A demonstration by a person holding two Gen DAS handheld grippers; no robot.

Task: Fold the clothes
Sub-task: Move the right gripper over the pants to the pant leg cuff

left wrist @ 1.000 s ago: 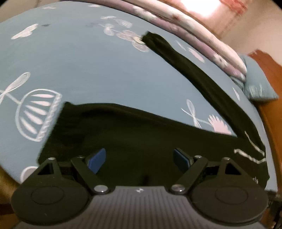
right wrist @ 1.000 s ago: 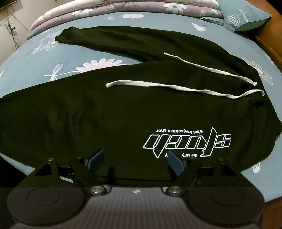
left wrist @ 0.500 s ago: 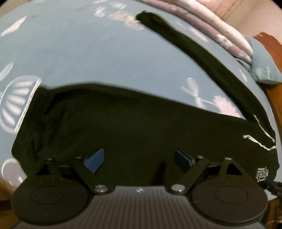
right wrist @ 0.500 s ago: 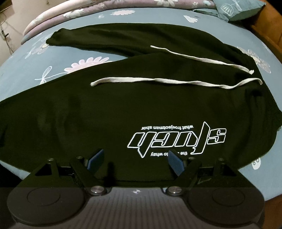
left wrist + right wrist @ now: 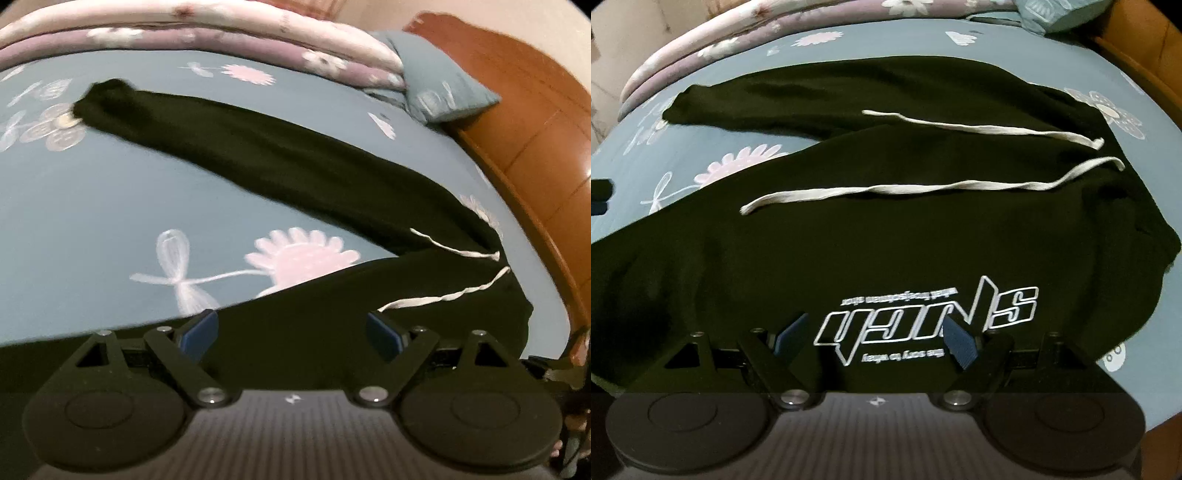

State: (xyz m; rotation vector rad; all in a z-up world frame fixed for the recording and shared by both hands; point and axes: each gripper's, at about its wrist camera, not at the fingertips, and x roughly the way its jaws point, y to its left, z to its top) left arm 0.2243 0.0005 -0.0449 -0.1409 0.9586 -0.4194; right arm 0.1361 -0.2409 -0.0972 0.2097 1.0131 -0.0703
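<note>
Overall, bed (image 5: 849, 62) carries black trousers (image 5: 886, 240) spread flat, legs splayed apart, no fold made yet. White drawstrings (image 5: 923, 188) lie loose across trousers near waistband. Left gripper (image 5: 291, 332) and right gripper (image 5: 875, 336) hover over trousers, fingers released, grasping nothing.

Both the left gripper (image 5: 291, 332) and the right gripper (image 5: 877, 338) are matte black, with blue ribbed pads (image 5: 960, 341) on angled link arms, silver pivot screws (image 5: 208, 396), two round discs and a ribbed grey body bearing a small white mark.
</note>
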